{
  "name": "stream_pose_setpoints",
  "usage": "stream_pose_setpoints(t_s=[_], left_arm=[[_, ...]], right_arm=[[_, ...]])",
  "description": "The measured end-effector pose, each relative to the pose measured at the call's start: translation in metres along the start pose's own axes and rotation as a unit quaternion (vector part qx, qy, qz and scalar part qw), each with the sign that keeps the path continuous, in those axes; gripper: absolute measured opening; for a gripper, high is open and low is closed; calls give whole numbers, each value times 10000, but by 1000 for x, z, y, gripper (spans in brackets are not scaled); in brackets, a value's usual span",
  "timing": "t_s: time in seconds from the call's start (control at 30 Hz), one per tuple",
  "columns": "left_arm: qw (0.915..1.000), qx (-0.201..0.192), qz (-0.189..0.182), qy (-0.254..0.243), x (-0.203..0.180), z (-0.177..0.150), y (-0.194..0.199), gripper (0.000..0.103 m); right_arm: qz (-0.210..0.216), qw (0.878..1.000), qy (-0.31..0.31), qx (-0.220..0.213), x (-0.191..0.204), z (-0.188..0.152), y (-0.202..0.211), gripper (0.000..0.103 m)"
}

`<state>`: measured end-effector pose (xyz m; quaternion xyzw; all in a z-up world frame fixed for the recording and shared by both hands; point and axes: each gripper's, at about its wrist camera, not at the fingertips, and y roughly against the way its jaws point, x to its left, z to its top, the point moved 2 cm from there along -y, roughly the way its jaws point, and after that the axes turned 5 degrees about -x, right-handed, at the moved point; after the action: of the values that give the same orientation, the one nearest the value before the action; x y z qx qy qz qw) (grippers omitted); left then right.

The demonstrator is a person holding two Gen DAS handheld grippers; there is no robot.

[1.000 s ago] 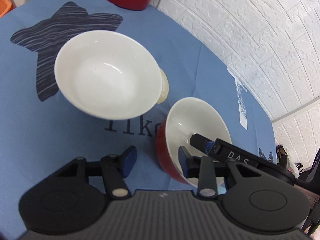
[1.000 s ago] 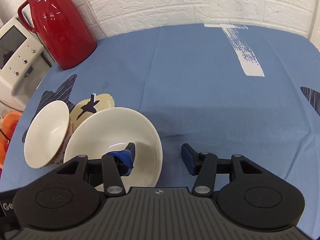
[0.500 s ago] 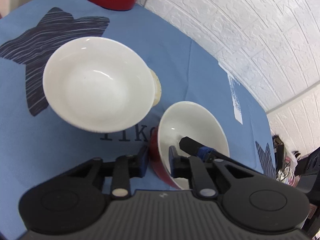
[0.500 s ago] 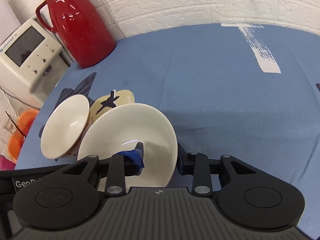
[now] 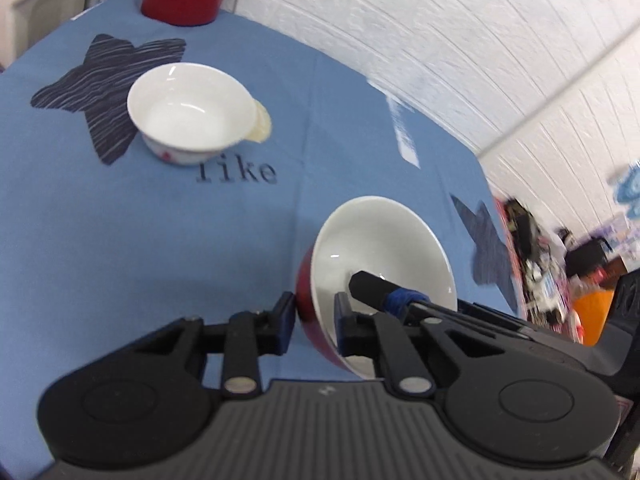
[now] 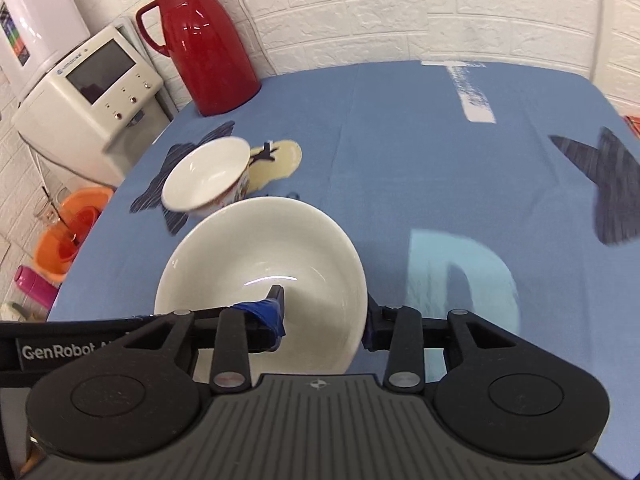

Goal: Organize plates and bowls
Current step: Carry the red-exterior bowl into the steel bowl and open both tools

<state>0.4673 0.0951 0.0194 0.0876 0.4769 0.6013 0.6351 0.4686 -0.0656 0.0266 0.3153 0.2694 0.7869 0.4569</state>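
Left wrist view: left gripper (image 5: 314, 318) and right gripper (image 6: 324, 320) both clamp rim of red-outside white-inside ceramic bowl (image 5: 380, 256), held above blue table (image 5: 120, 240); small white patterned bowl (image 5: 188, 114) sits far-left.

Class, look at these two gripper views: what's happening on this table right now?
A person is working two handheld grippers on one bowl, red outside and white inside. The left gripper and the right gripper each pinch its rim, one finger inside and one outside. Whether the bowl rests on the blue tablecloth cannot be told. Farther back, a smaller white bowl sits against a cream plate; a red thermos jug stands near the wall.
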Motion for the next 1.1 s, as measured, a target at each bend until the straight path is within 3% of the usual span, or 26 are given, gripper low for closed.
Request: stream_pose_setpoints(t_s=[0.13,0.3,0.53,0.83,1.1], left_arm=[[9991,118,-122,-376,-30,-42,40,8],[9950,500,-481,-713,-55,-98,63,8],[9890,782,-495,-1157,-65,-167,77,7],[9856,1006,-251,-1339,-48,-200,72,6],[9856,876,-242,-1429,-46,-206,69,6]], right_arm=[[-176,9997,-137,-43,-6,-33,53,23],[-570,9978,-321,-110,-17,-80,102,24],[-632,9958,-663,-30,-24,-138,122,24],[-488,9953,-801,241,-26,-178,108,23],[-501,9961,-695,198,-26,-180,107,22]])
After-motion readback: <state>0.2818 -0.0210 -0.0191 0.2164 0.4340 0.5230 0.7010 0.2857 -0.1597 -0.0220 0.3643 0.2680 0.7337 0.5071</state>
